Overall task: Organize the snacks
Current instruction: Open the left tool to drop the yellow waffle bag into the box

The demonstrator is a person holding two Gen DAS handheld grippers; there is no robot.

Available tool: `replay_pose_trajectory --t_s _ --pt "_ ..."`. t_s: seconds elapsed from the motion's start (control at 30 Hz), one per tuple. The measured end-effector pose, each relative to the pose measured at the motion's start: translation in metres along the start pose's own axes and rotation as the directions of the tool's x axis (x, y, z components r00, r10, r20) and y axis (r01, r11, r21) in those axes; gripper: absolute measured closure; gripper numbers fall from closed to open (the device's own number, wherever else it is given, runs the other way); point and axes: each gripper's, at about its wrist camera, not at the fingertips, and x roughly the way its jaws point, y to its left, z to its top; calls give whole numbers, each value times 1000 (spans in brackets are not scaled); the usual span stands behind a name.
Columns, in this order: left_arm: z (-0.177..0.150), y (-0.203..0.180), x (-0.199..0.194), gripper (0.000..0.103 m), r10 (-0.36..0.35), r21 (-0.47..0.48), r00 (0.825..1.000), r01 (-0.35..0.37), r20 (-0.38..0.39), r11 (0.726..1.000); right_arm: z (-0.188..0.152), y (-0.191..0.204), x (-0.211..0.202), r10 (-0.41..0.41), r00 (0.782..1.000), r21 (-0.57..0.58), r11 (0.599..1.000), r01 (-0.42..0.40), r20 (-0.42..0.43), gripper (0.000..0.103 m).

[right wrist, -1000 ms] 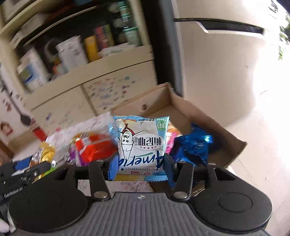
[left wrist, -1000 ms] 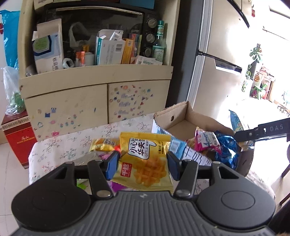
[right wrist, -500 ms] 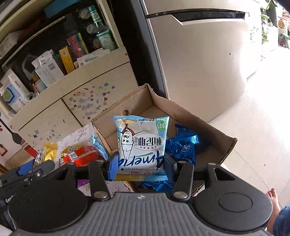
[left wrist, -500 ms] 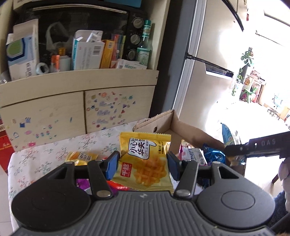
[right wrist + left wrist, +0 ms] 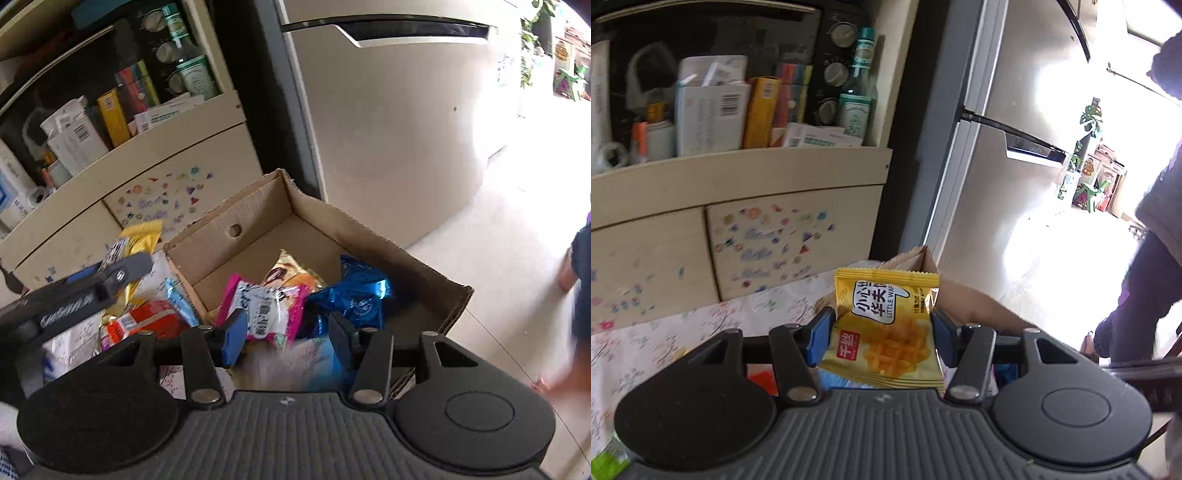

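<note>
STEP: box the snacks | LEFT: left gripper (image 5: 882,326) clamps yellow waffle packet (image 5: 886,354) upright, near cardboard box (image 5: 255,218) | RIGHT: right gripper (image 5: 284,338) closed on blurred pale packet (image 5: 306,365) over the box | TIP: carry your yellow packet past the rim, then release low.

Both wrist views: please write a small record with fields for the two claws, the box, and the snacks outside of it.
left claw: shut on yellow waffle packet, held upright
right claw: at the near side of the box, shut on blurred white-blue packet
cardboard box: open on top; holds pink packet, blue foil packet, golden packet
outside the box: red packet on floral tablecloth
</note>
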Motion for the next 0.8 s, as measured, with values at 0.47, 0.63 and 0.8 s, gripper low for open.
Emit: replay_pose_trajectory --t_s 0.47,0.63,0.8 --pt "19 -16 21 15 -1 -8 999 1 -40 1000 9 -29 14 52 997 219 975 -39 -55 39" --pt "17 -7 2 11 8 -3 999 -8 -48 1000 8 -19 14 67 996 162 985 -57 -53 28" --pt "7 7 -22 10 28 33 998 -27 -54 999 6 -4 13 111 993 94 990 -106 -50 24"
